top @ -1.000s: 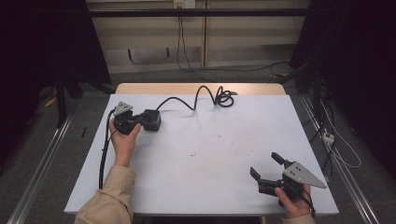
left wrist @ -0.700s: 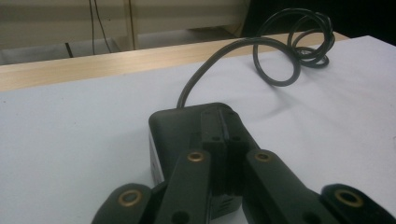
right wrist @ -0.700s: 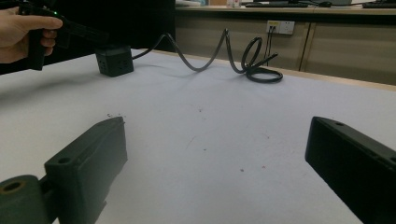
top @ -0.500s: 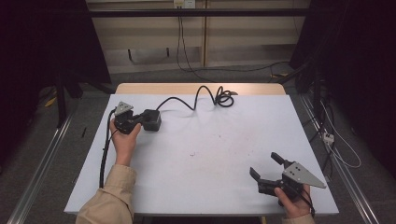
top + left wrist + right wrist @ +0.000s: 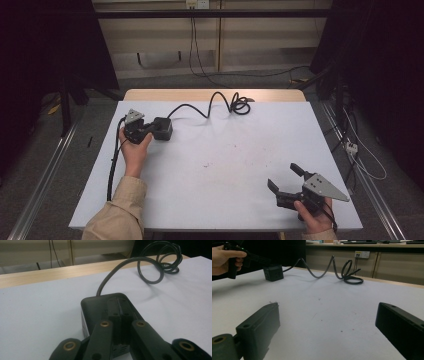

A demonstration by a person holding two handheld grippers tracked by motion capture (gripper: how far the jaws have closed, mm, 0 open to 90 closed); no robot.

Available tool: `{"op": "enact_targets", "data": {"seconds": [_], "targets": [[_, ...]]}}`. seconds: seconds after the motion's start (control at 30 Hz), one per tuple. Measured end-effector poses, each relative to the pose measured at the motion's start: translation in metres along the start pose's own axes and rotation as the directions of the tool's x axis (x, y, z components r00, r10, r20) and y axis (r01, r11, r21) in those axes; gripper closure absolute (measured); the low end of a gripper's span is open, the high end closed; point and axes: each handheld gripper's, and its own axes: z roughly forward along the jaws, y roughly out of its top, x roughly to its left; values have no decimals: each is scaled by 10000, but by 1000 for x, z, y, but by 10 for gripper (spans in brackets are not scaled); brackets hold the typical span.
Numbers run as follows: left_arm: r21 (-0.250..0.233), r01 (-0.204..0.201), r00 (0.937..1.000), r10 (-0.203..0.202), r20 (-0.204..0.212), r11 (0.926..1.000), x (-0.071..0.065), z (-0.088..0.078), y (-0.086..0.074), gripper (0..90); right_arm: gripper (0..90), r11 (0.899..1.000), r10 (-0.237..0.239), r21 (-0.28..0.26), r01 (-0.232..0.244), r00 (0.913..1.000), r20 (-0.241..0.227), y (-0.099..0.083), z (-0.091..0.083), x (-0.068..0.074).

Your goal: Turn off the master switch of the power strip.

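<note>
Black power cube [image 5: 162, 128] with its thick rubbery black cord [image 5: 220, 102] sits in the upper left of the white tabletop [image 5: 225, 165], the cord looping off to a coil near the far wooden edge. The left gripper [image 5: 146, 129] has its jaws clenched together, tips resting right over the cube's top; in the left gripper view they're pressed flat against each other on it. Down in the lower right, the right gripper [image 5: 284, 182] rests on the table, jaws spread wide, nothing between them.

Matt black plastic power cube [image 5: 100, 307]
</note>
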Motion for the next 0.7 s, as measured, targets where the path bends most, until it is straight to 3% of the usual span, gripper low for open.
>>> {"op": "enact_targets", "data": {"seconds": [0.27, 0.7], "targets": [[-21, 68, 10000, -68, -1, 10000, 1, 0, 0, 900, 47, 10000, 5, 6, -5, 10000, -8, 0, 0, 0], [159, -419, 9989, 422, -190, 9990, -2, 0, 1, 900, 47, 10000, -4, -1, 4, 10000, -19, 0, 0, 1]]}}
